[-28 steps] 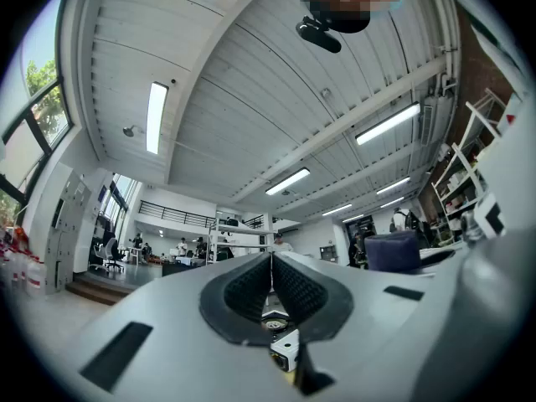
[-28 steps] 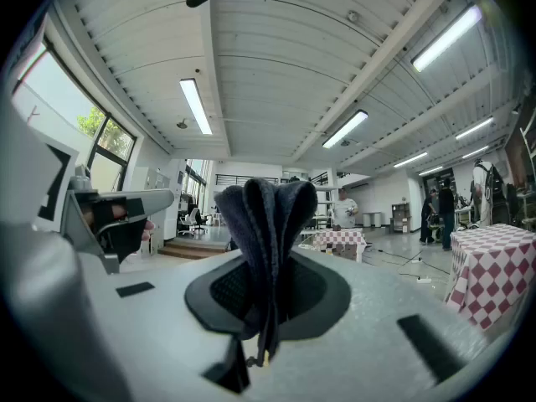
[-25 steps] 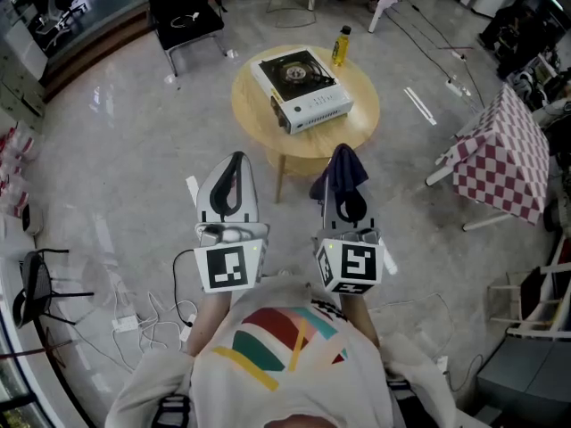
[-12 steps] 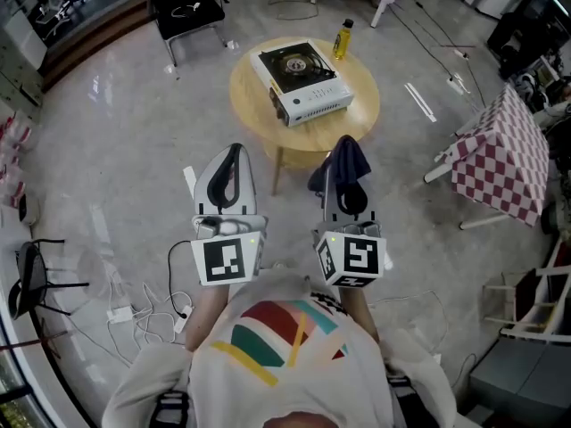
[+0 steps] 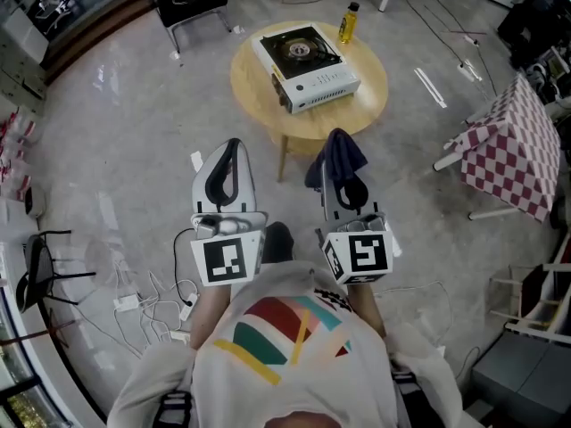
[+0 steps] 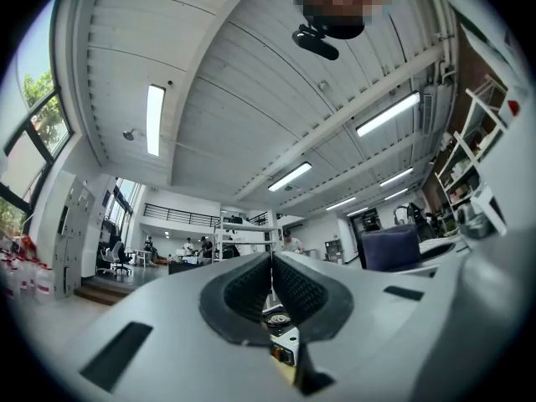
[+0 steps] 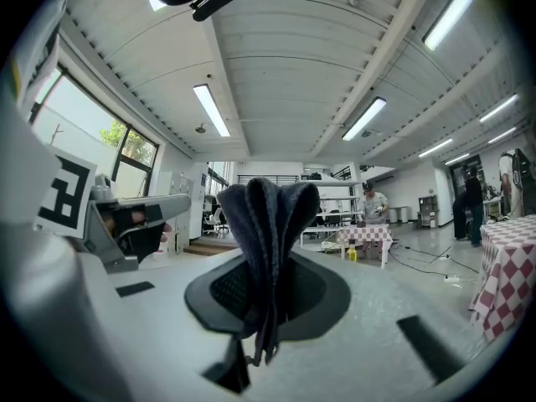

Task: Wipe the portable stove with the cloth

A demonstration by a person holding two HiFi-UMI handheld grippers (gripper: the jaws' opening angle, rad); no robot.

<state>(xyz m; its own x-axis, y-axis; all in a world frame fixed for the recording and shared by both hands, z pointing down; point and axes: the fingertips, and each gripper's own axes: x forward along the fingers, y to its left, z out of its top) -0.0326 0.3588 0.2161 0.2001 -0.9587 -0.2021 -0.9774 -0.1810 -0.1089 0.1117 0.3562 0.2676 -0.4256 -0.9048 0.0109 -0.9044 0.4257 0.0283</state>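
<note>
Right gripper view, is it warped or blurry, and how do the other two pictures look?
Right gripper view: strong fisheye, the ceiling beams bow and the corners go black, but the cloth is sharp. Left gripper view: same bowing, light strips blown white, jaws soft up close. Head view: even light, a faint sheen on the floor, portable stove crisp.

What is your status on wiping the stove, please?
Left gripper shut, empty. Right gripper shut on the cloth. Portable stove on the round table ahead, not yet reached. Yellow bottle stands beside it.
</note>
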